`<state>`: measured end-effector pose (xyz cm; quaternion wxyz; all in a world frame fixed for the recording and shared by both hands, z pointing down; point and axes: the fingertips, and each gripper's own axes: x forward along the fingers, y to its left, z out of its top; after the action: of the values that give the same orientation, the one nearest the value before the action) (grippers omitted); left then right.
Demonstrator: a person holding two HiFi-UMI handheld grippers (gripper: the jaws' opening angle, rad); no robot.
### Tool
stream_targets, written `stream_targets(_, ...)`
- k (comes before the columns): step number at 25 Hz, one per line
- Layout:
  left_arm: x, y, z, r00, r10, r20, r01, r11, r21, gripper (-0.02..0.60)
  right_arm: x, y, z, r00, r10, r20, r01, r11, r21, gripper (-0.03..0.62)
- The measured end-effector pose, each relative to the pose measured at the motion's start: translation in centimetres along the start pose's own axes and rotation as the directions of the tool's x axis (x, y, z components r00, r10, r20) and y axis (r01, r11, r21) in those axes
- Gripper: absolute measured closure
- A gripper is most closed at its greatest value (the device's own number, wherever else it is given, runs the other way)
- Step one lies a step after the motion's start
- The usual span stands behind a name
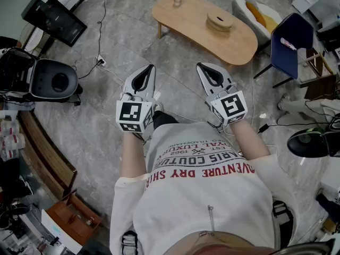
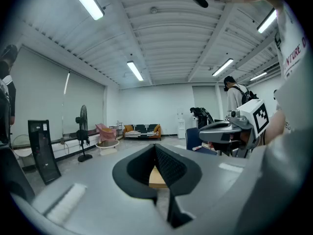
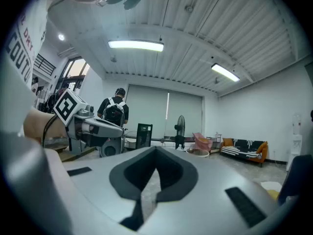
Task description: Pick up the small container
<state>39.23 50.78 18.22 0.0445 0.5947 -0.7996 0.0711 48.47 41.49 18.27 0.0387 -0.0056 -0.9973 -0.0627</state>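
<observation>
Both the left gripper [image 1: 150,68] and the right gripper [image 1: 200,66] are clenched tip to tip and empty, held over a grey stone-patterned floor [image 1: 106,47]. Well ahead of the jaws stands a low wooden table [image 1: 194,16]. The small container [image 1: 177,1] sits on it, apart from a round wooden box [image 1: 220,20]. A blue chair [image 1: 289,36] stands beyond the right jaws.

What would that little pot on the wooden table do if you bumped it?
Probably light: the small container looks tiny on the table. It stands narrow and upright, so a bump might tip it. It looks hard, not squashy.
</observation>
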Motion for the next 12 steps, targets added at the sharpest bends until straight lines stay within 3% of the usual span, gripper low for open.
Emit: stream_targets(12, 0.16, -0.82, -0.48, 1.0, -0.01, 0.004, 0.011, 1.0, -0.025, 0.571, -0.56, -0.55, -0.37, 1.0, -0.015, 0.009, 0.014, 1.0, 0.024, 0.608)
